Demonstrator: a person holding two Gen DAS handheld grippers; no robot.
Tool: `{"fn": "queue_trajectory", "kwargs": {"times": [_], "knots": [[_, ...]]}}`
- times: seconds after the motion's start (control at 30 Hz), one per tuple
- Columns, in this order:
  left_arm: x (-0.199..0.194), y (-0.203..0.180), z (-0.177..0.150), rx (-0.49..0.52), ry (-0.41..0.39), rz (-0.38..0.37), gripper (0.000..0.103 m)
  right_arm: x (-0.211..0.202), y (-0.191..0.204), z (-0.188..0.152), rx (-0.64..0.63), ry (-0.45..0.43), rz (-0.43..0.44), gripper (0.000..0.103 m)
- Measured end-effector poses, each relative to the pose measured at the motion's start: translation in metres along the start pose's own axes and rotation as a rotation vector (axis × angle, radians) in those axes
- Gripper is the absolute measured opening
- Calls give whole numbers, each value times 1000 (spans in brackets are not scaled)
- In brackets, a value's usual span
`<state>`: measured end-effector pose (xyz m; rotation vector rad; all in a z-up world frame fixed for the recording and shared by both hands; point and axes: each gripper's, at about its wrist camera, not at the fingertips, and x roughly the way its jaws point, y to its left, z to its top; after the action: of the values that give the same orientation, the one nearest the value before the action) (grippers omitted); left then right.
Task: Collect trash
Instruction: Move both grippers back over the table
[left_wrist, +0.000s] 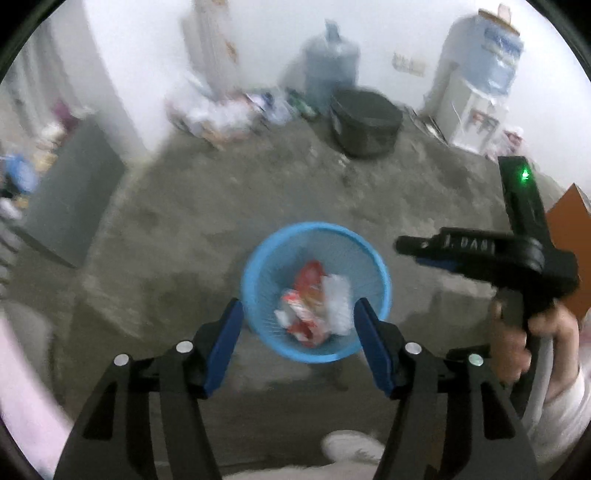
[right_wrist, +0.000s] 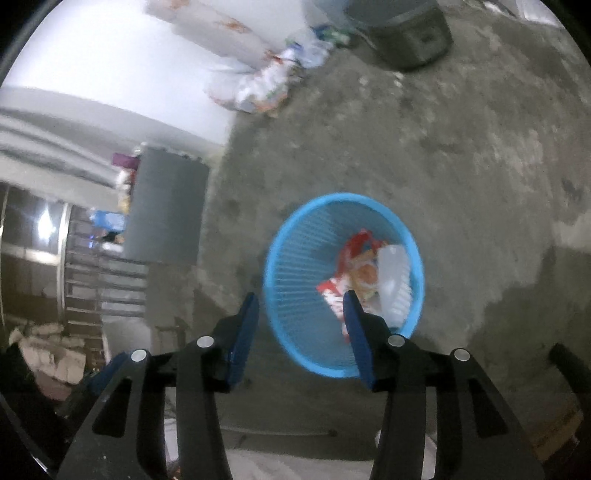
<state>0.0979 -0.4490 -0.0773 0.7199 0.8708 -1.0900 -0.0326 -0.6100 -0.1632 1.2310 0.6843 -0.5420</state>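
Left gripper (left_wrist: 298, 315) spread wide, holding nothing; just ahead between its blue fingers (left_wrist: 227, 341), blue basket (left_wrist: 369, 254) on the concrete floor (left_wrist: 221, 206) with red wrappers (left_wrist: 308, 295) and white paper (left_wrist: 338, 302) inside; off to its right, right gripper (right_wrist: 300, 308) likewise wide and empty, above the basket's near-left rim; beyond, dark pot (left_wrist: 364, 122) by the wall.

Both views are smeared by motion blur. In the blue basket (right_wrist: 295, 266), the print on the red-and-white wrappers (right_wrist: 351, 273) cannot be read, and the right hand-held gripper (right_wrist: 301, 314) covers part of them. The litter heap (left_wrist: 218, 114) by the far wall is too blurred to sort. A white shoe (left_wrist: 351, 445) is cut off at the bottom edge.
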Motion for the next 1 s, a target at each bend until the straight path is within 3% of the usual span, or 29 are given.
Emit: {"fn": "queue_trajectory", "kwargs": {"times": [0.1, 0.27, 0.4, 0.5, 0.67, 0.73, 1.0], "knots": [[-81, 28, -31, -10, -103, 60, 61, -18, 34, -13, -94, -13, 60, 48], [-198, 90, -119, -238, -235, 168, 61, -35, 103, -59, -285, 70, 172, 50], [-245, 116, -195, -410, -251, 249, 61, -39, 157, -109, -463, 182, 275, 50], [-257, 123, -238, -485, -245, 266, 61, -33, 190, -156, -584, 307, 336, 50], [-259, 126, -301, -623, -242, 238, 56, -18, 222, -232, -779, 441, 289, 50], [-261, 123, -316, -652, -258, 224, 54, -15, 231, -258, -844, 465, 252, 50], [-259, 130, -329, -658, -296, 250, 53, -7, 248, -299, -944, 461, 145, 50]]}}
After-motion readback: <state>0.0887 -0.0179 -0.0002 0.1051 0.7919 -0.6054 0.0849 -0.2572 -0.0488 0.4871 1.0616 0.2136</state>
